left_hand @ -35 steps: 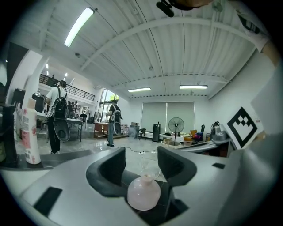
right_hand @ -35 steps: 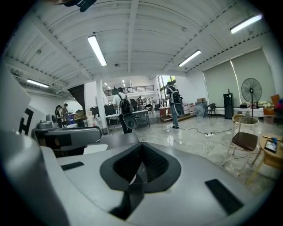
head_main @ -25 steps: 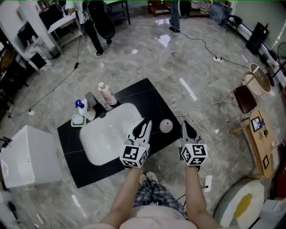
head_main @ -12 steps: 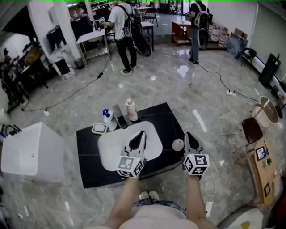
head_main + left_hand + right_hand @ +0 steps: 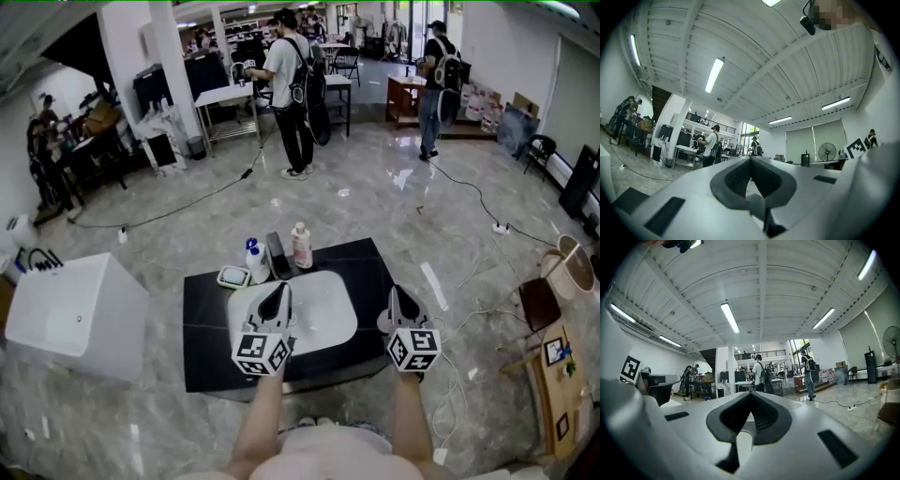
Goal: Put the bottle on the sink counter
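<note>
Left hand-held gripper (image 5: pixel 278 287) and right hand-held gripper (image 5: pixel 398 292), both closed and empty, above the desk (image 5: pixel 206 328); the bottle (image 5: pixel 301 246) stands there, so the task appears complete.

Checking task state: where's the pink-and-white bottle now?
Head view, centre: the pink-and-white bottle stands on the black counter behind the white basin, just right of the faucet; a blue-topped bottle is on the faucet's left.

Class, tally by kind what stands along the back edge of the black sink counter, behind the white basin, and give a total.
Bottles: 2 (blue-capped bottle, pink bottle)
Faucet: 1
Small tray: 1
Total: 4
</note>
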`<state>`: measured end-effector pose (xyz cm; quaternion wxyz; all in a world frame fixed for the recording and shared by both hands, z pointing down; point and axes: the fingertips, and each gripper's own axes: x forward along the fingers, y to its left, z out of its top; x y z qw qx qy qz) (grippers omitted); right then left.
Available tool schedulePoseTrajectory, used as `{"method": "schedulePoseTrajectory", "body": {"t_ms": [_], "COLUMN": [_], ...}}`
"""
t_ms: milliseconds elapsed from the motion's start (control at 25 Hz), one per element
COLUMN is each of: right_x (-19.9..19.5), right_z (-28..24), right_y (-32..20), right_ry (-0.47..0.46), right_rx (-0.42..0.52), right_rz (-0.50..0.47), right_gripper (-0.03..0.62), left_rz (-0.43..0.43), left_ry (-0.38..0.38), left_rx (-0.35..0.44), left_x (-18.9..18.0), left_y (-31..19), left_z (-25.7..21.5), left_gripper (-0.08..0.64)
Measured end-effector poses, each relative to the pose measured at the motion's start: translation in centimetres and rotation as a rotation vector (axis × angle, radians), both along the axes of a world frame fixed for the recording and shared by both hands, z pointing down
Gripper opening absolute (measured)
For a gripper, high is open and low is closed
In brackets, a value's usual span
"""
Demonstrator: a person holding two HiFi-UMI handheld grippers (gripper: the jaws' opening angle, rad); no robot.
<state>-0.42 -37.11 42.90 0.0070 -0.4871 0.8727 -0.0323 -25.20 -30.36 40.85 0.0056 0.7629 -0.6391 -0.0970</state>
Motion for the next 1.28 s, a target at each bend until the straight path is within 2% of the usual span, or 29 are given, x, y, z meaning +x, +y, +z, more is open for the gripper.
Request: {"method": "schedulePoseTrajectory", "body": {"t_ms": [200,480,1280], "right_x": [-1.0,-2.4,-2.0], "right_z": [0.2,0.3,0.9], "right_y": [0.3,0.7,1.4], "right_ry": [-0.002,0.044,0.039], "right_rx": [-0.001,0.005,-0.023], "right_rz": [-0.018,-0.031,-0.041], "right_gripper": [0.015,0.014,0.014], "left_rz": [-0.033,-0.054,-0.044], "left_ry": [0.009,0.006,0.008], "left_rx": [0.004,0.001,-0.025], "left_x": [-1.8,-3.1,-2.6], "left_y": [1.4,2.6,3.1], "left_z": [0.3,0.3,1.2], "left_gripper": [0.028,0.026,0.028]}}
